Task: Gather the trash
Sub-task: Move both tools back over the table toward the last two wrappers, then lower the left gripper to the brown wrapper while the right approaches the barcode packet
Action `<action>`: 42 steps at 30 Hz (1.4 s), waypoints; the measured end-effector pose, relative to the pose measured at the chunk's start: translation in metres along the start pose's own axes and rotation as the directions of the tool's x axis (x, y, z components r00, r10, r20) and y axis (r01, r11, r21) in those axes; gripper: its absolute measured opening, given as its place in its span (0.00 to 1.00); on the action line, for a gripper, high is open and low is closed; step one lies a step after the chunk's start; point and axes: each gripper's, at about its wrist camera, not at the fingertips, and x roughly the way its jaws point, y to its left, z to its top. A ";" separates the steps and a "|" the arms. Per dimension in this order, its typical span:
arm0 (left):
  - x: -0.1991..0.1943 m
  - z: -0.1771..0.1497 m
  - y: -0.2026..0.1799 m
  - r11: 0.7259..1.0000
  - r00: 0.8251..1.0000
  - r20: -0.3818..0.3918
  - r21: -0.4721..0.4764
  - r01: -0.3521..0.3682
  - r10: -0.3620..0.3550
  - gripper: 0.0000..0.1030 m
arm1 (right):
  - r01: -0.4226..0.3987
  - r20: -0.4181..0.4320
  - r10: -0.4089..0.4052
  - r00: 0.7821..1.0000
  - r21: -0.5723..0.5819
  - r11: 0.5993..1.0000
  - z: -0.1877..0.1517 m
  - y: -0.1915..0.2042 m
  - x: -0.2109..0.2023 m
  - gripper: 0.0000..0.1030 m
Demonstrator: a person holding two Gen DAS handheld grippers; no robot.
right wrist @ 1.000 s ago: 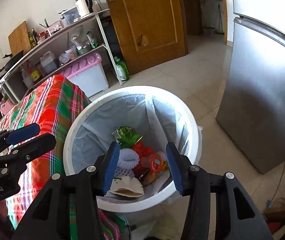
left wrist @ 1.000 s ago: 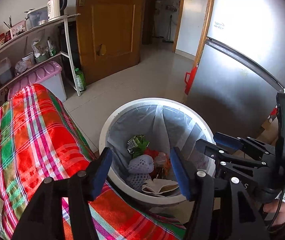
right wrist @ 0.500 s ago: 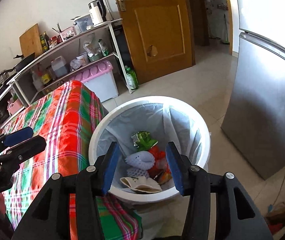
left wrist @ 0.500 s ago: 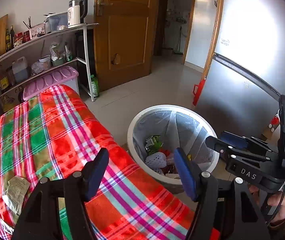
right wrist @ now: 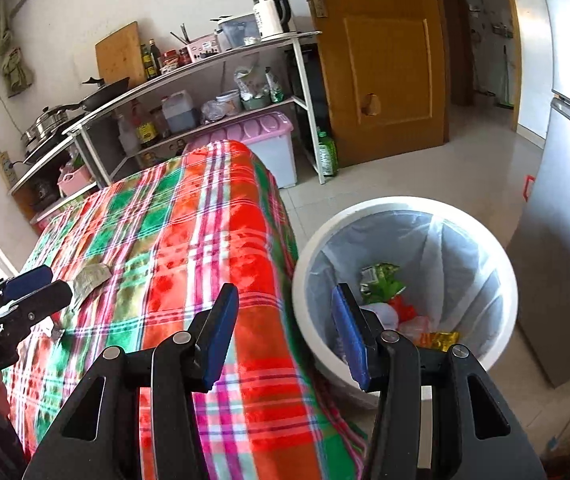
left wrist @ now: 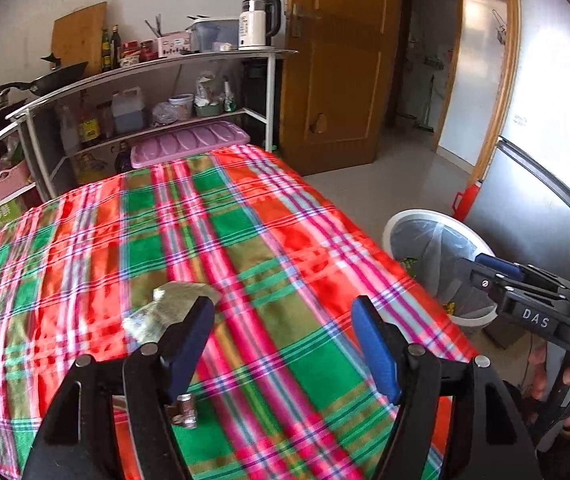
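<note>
Over the table, the left gripper (left wrist: 281,332) hangs with its blue pads wide apart and nothing between them. Just past its left pad lies a crumpled wrapper (left wrist: 167,310). It is flat, wrinkled and a dull greenish-gold, with a pale torn edge. It rests on the bright checked cloth (left wrist: 245,248) of red, green and pink.

The right gripper (right wrist: 285,328) is spread wide too and holds nothing. It hangs over the edge of the cloth, beside the white bin (right wrist: 497,248). The bin has a thin clear bag (right wrist: 445,248) inside. Down in it sit a green packet (right wrist: 381,278), something red and a yellow wrapper (right wrist: 439,338).
</note>
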 end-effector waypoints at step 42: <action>-0.001 -0.075 0.132 0.959 0.974 -0.186 -0.224 -0.172 0.131 0.80 | -0.213 -0.111 0.194 0.975 -0.193 0.958 -0.011 0.143 0.053 0.48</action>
